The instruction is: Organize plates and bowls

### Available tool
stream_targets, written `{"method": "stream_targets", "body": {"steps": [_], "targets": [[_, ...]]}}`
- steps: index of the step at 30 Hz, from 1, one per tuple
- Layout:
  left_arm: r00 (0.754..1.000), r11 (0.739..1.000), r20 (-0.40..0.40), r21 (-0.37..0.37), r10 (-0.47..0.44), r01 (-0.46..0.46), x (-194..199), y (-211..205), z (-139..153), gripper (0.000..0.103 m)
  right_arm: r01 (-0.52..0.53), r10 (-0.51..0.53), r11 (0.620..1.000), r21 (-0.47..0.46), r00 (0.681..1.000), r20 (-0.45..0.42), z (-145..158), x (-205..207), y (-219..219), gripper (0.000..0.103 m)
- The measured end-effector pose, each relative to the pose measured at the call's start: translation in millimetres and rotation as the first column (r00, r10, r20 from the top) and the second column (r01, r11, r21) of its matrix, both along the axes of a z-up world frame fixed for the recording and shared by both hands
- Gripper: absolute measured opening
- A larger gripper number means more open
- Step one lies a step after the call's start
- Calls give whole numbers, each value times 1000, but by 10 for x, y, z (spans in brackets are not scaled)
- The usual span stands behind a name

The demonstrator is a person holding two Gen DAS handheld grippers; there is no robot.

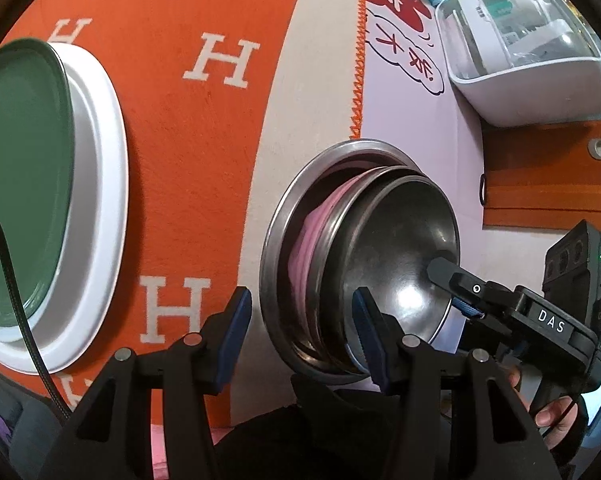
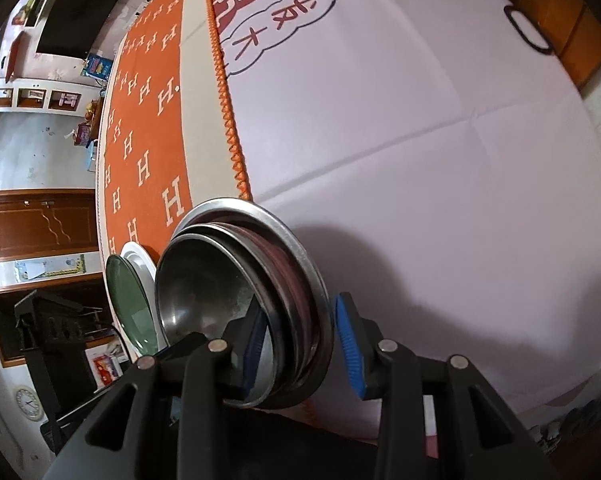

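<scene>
Orange cloth (image 1: pixel 172 128) patterned with white H letters covered the table beside a pale sheet (image 2: pixel 440 160). At lower centre sat the nested steel bowls (image 1: pixel 384 256), a pink one among them. Left gripper (image 1: pixel 300 336) stood open, one finger over their rim. Right gripper (image 2: pixel 302 348) straddled the rims, pads not pressing. Green plate (image 1: pixel 20 168) rested on a white tray (image 1: pixel 104 200), left edge.

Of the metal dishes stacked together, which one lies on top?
The smallest steel bowl lies on top, nested innermost with its shiny inside fully visible. The wide steel plate is outermost at the bottom, and another metal rim sits between them.
</scene>
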State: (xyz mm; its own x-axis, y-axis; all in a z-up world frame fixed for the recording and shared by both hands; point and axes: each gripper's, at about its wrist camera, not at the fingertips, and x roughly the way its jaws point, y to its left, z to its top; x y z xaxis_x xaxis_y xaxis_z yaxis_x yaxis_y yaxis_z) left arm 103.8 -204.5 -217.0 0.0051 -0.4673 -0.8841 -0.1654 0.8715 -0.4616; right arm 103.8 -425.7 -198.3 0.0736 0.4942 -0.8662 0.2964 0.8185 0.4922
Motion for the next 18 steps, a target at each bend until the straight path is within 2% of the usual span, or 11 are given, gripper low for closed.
{"method": "stream_targets", "body": {"steps": [6, 14, 18], "targets": [[999, 1000, -31, -21, 11, -11, 68, -22, -93, 51, 15, -13, 998, 58, 999, -39, -133, 54, -48, 35], [998, 999, -56, -41, 9, -12, 137, -56, -177, 51, 9, -3, 996, 85, 998, -69, -234, 108, -48, 35], [998, 999, -68, -52, 10, -14, 150, -69, -218, 44, 3, 4, 995, 97, 997, -72, -256, 116, -51, 35]]}}
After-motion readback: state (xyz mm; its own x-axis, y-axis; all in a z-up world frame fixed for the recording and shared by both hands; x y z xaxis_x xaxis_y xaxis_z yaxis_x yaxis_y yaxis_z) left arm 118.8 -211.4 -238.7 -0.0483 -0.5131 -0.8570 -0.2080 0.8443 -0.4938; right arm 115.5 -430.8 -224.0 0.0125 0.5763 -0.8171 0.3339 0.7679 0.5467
